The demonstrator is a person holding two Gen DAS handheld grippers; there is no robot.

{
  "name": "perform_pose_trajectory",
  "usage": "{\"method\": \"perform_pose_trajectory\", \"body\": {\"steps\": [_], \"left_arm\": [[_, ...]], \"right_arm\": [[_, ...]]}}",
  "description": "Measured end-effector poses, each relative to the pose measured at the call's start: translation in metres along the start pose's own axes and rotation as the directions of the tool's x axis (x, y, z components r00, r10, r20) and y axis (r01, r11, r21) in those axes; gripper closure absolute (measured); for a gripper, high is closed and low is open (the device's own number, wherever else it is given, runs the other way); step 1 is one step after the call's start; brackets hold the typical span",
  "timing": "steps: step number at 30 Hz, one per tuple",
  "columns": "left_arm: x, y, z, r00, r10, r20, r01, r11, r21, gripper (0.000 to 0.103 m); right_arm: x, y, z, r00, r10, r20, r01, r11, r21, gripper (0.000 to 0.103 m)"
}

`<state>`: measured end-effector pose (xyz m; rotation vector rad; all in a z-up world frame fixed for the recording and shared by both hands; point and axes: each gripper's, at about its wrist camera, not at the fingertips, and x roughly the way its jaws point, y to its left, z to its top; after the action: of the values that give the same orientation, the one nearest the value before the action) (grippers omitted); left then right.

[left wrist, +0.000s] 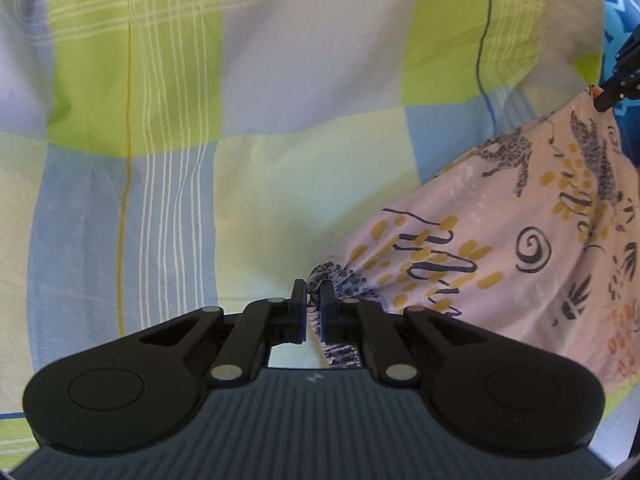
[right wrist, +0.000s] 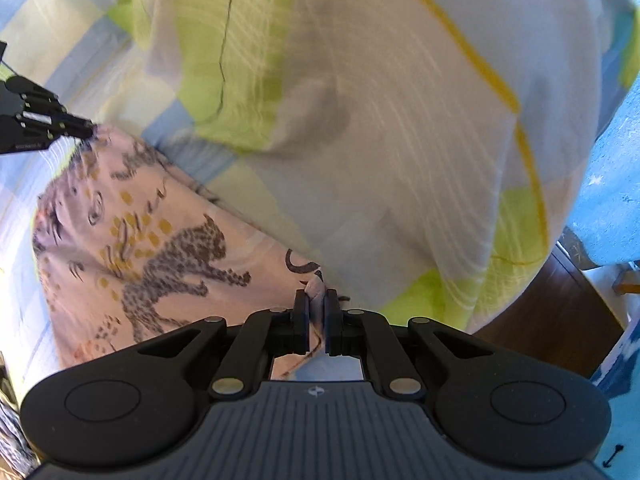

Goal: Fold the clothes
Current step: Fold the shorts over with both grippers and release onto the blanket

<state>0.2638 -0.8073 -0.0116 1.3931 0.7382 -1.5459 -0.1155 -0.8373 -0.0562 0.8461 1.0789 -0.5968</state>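
A pale pink garment point(left wrist: 500, 240) printed with leopards, yellow dots and dark swirls is stretched between both grippers above a checked bedsheet point(left wrist: 248, 184). My left gripper point(left wrist: 315, 292) is shut on one gathered corner of it. In the right wrist view the same garment point(right wrist: 160, 248) spreads to the left, and my right gripper point(right wrist: 316, 300) is shut on its other corner. Each gripper shows in the other's view: the right gripper point(left wrist: 600, 104) at the far right edge, the left gripper point(right wrist: 86, 130) at the far left, both pinching the cloth's top edge.
The sheet, in green, blue and pale yellow checks, covers the bed point(right wrist: 360, 120) and bulges over a pillow-like mound. Blue patterned fabric point(left wrist: 620, 8) lies at the far right. A dark wooden surface point(right wrist: 560, 312) and blue floor covering point(right wrist: 612, 208) lie beside the bed.
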Motion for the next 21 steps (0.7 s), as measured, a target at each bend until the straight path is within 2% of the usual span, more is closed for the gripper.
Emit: {"method": "perform_pose_trajectory", "body": {"steps": [1,2,3,5,10,13,16,18,20,21], "left_arm": [[0.0,0.0,0.0,1.0,0.023,-0.002,-0.023,1.0,-0.01,0.093],[-0.002,0.002,-0.001,0.999,0.046,-0.005,-0.046,0.999,-0.023,0.087],[-0.004,0.004,-0.003,0.998,0.067,-0.005,-0.067,0.997,-0.044,0.085],[-0.013,0.009,-0.01,0.994,0.107,-0.002,-0.107,0.99,-0.093,0.085],[-0.045,-0.002,-0.035,0.985,0.17,0.025,-0.163,0.971,-0.176,0.085],[-0.062,-0.022,-0.054,0.986,0.161,0.032,-0.15,0.963,-0.225,0.085],[-0.074,-0.052,-0.071,0.989,0.141,0.043,-0.126,0.96,-0.248,0.085],[-0.08,-0.073,-0.082,0.991,0.124,0.053,-0.106,0.959,-0.263,0.085],[-0.086,-0.094,-0.097,0.992,0.107,0.069,-0.083,0.954,-0.288,0.085],[-0.087,-0.105,-0.106,0.992,0.098,0.077,-0.07,0.95,-0.305,0.084]], "right_arm": [[-0.001,-0.001,-0.001,1.0,-0.018,-0.002,0.018,1.0,-0.005,0.093],[-0.002,-0.003,-0.002,0.999,-0.039,-0.004,0.039,0.999,-0.009,0.091],[-0.005,-0.005,-0.004,0.997,-0.074,-0.006,0.074,0.997,-0.007,0.087],[-0.011,-0.012,-0.009,0.993,-0.114,-0.009,0.114,0.993,0.009,0.085],[-0.031,-0.01,-0.021,0.997,-0.077,0.026,0.077,0.997,-0.021,0.085],[-0.031,-0.004,-0.025,0.999,-0.005,0.039,0.007,0.999,-0.048,0.082],[-0.023,-0.002,-0.026,0.999,0.019,0.037,-0.017,0.998,-0.053,0.082],[-0.018,0.002,-0.027,0.999,-0.026,0.028,0.028,0.997,-0.066,0.083],[-0.02,0.013,-0.028,0.991,-0.131,0.027,0.133,0.985,-0.107,0.081],[-0.025,0.02,-0.029,0.987,-0.156,0.043,0.16,0.979,-0.123,0.081]]}}
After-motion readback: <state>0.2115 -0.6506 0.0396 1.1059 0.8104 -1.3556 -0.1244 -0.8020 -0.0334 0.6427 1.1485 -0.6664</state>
